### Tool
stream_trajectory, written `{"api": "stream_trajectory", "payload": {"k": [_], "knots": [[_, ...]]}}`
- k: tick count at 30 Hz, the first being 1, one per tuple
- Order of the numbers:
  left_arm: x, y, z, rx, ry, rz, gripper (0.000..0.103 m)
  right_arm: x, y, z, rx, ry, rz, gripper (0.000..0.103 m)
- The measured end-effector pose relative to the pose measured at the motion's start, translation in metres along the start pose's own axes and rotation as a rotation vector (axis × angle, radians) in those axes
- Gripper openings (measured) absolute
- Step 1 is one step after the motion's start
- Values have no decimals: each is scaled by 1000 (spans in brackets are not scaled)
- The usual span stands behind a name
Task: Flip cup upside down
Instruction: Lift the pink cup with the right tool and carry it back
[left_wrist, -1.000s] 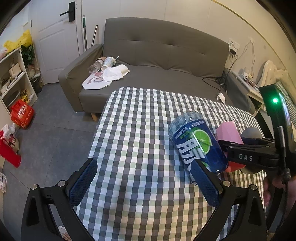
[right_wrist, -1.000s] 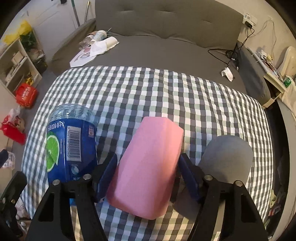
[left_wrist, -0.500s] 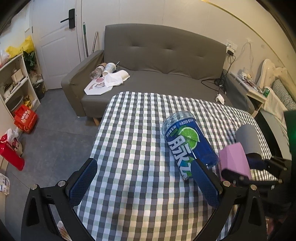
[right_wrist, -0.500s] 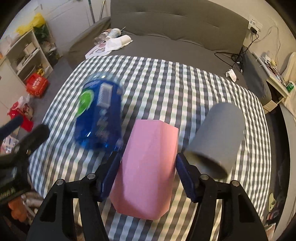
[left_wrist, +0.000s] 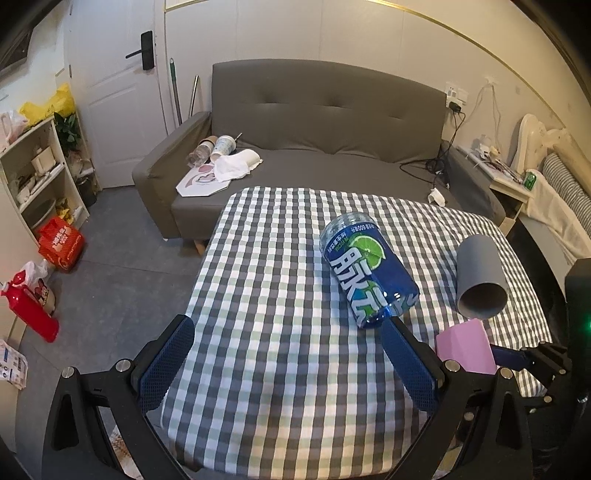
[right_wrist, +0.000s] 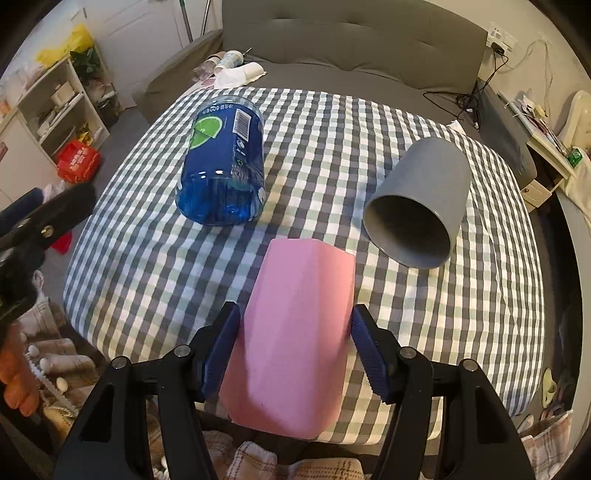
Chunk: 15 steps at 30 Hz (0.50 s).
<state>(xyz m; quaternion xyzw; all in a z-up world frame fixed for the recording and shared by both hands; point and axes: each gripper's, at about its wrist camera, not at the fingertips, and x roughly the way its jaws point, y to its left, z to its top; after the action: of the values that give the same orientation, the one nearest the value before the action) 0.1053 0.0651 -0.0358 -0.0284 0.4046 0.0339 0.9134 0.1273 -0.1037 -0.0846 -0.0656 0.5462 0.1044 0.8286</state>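
My right gripper is shut on a pink cup and holds it over the near edge of the checked table; the cup's closed end points away from me. It also shows in the left wrist view at the right. A grey cup lies on its side with its mouth toward me, also in the left wrist view. A blue cut bottle cup lies on its side, also in the left wrist view. My left gripper is open and empty above the table's near part.
A grey sofa with cups and cloth on it stands behind the table. Shelves and red items are on the floor at the left. A bedside table stands at the right.
My right gripper has pulled back toward the near edge with the pink cup, away from the blue and grey cups. The left gripper has risen and drawn back, still open.
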Motion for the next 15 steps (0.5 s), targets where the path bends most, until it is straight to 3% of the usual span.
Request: {"api": "stream_trajectory", "payload": {"k": [9,15], "knots": [[-8,-8,-11,6,12,41,103,11,-8,-2,-1,-52,-1,62],[-11,-13,-17,19,29,71,103,-12,-21,-12,-5,-123,37,82]]}}
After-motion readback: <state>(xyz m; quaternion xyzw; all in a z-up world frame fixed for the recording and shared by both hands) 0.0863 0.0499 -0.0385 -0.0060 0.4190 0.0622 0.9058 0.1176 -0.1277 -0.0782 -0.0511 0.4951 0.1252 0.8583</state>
